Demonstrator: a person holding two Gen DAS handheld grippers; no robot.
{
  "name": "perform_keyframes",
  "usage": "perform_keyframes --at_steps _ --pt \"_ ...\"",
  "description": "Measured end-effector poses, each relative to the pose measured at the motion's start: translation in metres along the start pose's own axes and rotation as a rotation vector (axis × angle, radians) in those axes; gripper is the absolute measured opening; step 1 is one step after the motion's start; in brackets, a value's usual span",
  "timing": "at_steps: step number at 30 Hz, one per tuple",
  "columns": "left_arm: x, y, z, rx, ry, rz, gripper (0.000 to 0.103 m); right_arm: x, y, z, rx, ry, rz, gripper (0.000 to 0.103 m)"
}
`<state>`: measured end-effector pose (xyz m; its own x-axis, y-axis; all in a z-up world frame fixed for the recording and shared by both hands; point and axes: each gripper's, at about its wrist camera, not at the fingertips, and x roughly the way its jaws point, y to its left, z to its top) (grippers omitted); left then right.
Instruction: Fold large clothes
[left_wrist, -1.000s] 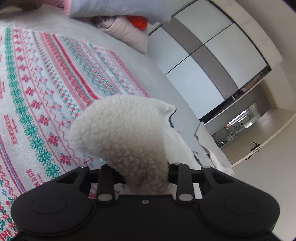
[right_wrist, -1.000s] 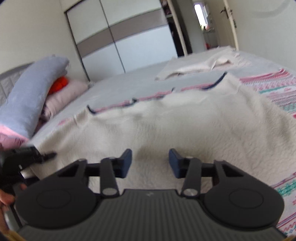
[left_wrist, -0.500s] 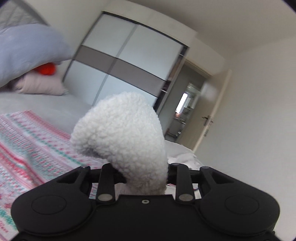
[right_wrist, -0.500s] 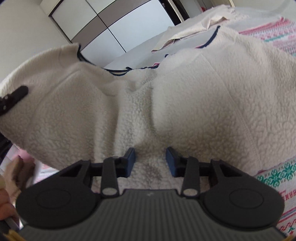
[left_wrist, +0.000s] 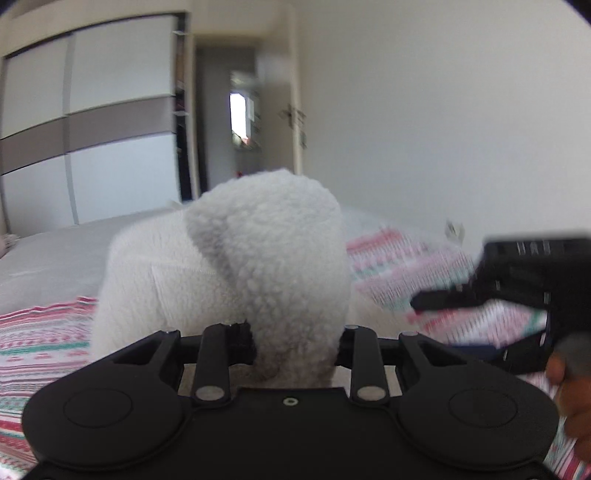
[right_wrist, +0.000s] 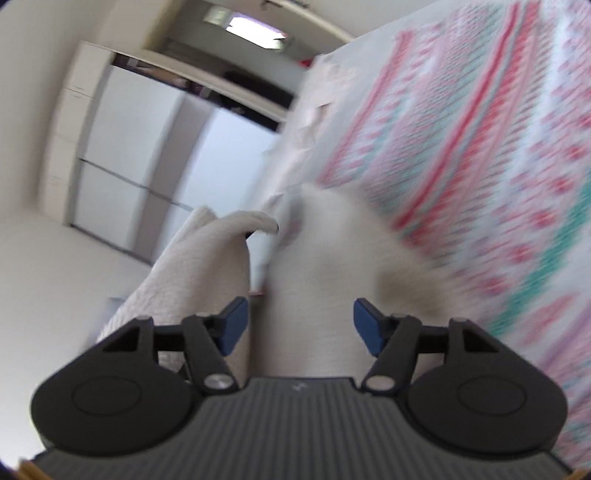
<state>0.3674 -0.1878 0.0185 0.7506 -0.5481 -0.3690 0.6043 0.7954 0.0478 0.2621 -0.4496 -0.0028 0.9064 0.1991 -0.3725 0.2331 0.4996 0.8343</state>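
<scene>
A white fleece garment (left_wrist: 258, 266) bulges up out of my left gripper (left_wrist: 291, 339), which is shut on a bunch of it and holds it above the bed. In the right wrist view the same fleece (right_wrist: 325, 295) hangs and drapes in front of my right gripper (right_wrist: 299, 328), whose blue pads (right_wrist: 236, 325) stand wide apart with fleece between them but not pinched. The right gripper also shows as a black blur in the left wrist view (left_wrist: 517, 280), to the right of the fleece.
A bedspread with red, pink and green pattern (right_wrist: 498, 166) covers the bed (left_wrist: 44, 258). A white and grey sliding wardrobe (left_wrist: 92, 129) and an open doorway (left_wrist: 240, 122) stand behind. A second pale cloth (right_wrist: 321, 110) lies at the bed's far side. Both views are motion-blurred.
My left gripper has swung round with the fleece, from facing the bedspread to facing the door. My right gripper has opened wider and rolled sideways; the fleece no longer fills its view.
</scene>
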Motion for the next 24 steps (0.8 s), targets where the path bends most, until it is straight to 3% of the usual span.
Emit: perform_keyframes --at_steps 2,5,9,11,13,15,20,24 --pt "0.018 -0.021 -0.017 0.059 0.050 -0.029 0.030 -0.007 -0.011 0.005 0.013 -0.011 -0.042 0.063" --pt "0.028 -0.041 -0.037 0.117 0.025 0.002 0.030 -0.015 -0.029 0.012 0.091 -0.010 0.018 0.064" --pt "0.024 -0.041 -0.035 0.101 0.017 0.018 0.030 -0.020 -0.032 0.012 0.071 -0.033 -0.012 0.070" --pt "0.020 -0.043 -0.029 0.121 0.007 0.015 0.038 -0.020 -0.029 0.012 0.057 -0.039 -0.016 0.074" --pt "0.011 -0.043 -0.026 0.101 0.003 -0.044 0.061 -0.022 -0.025 0.013 0.044 -0.043 -0.007 0.077" --pt "0.002 -0.045 -0.022 0.080 0.006 -0.108 0.070 -0.016 -0.020 0.015 0.031 -0.050 0.000 0.080" --pt "-0.028 -0.038 -0.019 0.090 0.000 -0.217 0.075 -0.018 -0.012 0.017 -0.005 -0.065 -0.004 0.084" --pt "-0.056 -0.015 -0.012 0.029 0.004 -0.342 0.092 -0.018 -0.001 0.018 -0.050 -0.073 -0.023 0.087"
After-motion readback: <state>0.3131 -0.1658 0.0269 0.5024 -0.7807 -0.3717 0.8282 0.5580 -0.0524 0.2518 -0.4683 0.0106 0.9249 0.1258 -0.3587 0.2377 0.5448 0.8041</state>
